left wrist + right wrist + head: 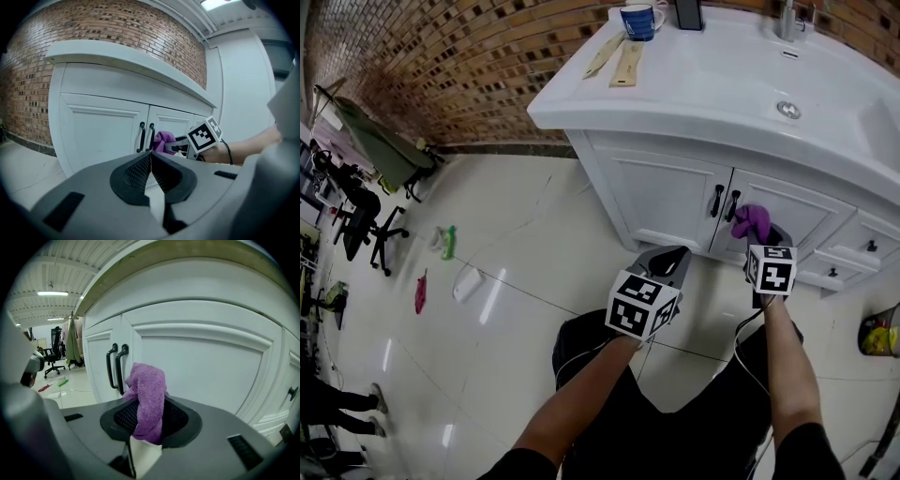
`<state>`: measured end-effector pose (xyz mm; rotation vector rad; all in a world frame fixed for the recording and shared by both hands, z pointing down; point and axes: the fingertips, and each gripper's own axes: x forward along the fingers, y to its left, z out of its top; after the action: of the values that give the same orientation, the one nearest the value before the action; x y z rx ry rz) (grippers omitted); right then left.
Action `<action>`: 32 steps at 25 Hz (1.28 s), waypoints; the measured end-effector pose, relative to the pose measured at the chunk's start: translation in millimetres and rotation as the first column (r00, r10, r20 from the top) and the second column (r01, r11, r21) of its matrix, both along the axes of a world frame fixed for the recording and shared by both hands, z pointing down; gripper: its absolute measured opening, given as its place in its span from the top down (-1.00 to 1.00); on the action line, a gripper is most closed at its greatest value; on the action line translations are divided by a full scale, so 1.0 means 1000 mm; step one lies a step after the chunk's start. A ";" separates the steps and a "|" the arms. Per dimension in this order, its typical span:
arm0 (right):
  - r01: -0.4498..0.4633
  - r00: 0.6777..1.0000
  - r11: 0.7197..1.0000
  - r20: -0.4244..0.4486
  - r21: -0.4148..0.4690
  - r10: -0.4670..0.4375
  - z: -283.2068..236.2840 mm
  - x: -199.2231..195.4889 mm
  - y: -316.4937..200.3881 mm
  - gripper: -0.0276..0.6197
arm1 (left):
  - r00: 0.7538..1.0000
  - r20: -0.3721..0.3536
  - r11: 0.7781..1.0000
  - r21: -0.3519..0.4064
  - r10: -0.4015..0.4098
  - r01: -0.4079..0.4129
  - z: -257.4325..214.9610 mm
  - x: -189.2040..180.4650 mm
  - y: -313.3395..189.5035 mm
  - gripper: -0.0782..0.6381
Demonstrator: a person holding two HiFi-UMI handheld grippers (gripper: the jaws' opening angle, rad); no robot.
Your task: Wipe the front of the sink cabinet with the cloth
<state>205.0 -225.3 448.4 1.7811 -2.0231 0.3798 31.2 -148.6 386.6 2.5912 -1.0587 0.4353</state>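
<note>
the right gripper was clamped on a purple cloth, which stood bunched above its jaws just in front of the sink cabinet, beside the black door handles (i could not tell whether it touched the panel). the left gripper had its jaws pressed together on nothing, away from the doors. the cloth looked soft, light and floppy, so a pinch mid-fold that left a free pad probably suited wiping.

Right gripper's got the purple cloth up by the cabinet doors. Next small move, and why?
Probably ease the right gripper forward until the purple cloth presses the cabinet door. Its jaws are shut on the cloth, which sticks out ahead beside the door handles and looks just short of the panel; wiping needs contact first.
</note>
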 end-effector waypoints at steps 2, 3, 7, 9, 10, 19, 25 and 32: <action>-0.017 1.000 1.000 -0.002 -0.001 0.017 0.001 0.012 0.003 0.54 | 1.000 0.004 1.000 0.000 0.010 -0.010 0.001 0.007 0.000 0.77; -0.026 1.000 1.000 -0.003 -0.001 0.026 0.001 0.019 0.005 0.54 | 1.000 0.006 1.000 -0.001 0.015 -0.015 0.001 0.011 0.000 0.77; -0.076 0.997 0.997 -0.008 -0.005 0.076 0.003 0.057 0.017 0.54 | 0.999 0.004 0.999 -0.004 0.044 -0.044 0.004 0.035 0.002 0.77; -0.110 0.994 0.994 -0.013 -0.006 0.110 0.002 0.081 0.025 0.54 | 0.998 0.000 0.998 -0.005 0.065 -0.065 0.006 0.051 0.004 0.77; -0.126 0.992 0.992 -0.016 -0.005 0.126 0.001 0.093 0.029 0.54 | 0.997 -0.003 0.997 -0.006 0.077 -0.077 0.007 0.060 0.006 0.77; -0.218 0.974 0.976 -0.051 0.018 0.219 -0.014 0.176 0.062 0.54 | 0.985 -0.024 0.985 -0.010 0.170 -0.170 0.011 0.136 0.022 0.77; -0.253 0.966 0.968 -0.049 -0.005 0.252 0.000 0.208 0.075 0.54 | 0.981 -0.030 0.981 -0.008 0.193 -0.194 0.017 0.164 0.027 0.77; -0.253 0.967 0.966 -0.004 -0.050 0.253 0.037 0.200 0.068 0.54 | 0.982 -0.013 0.982 -0.029 0.188 -0.188 0.036 0.167 0.018 0.77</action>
<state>404.7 -157.2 485.5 2.0136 -1.7738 0.5038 197.9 -130.8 422.2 2.6738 -0.8003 0.4774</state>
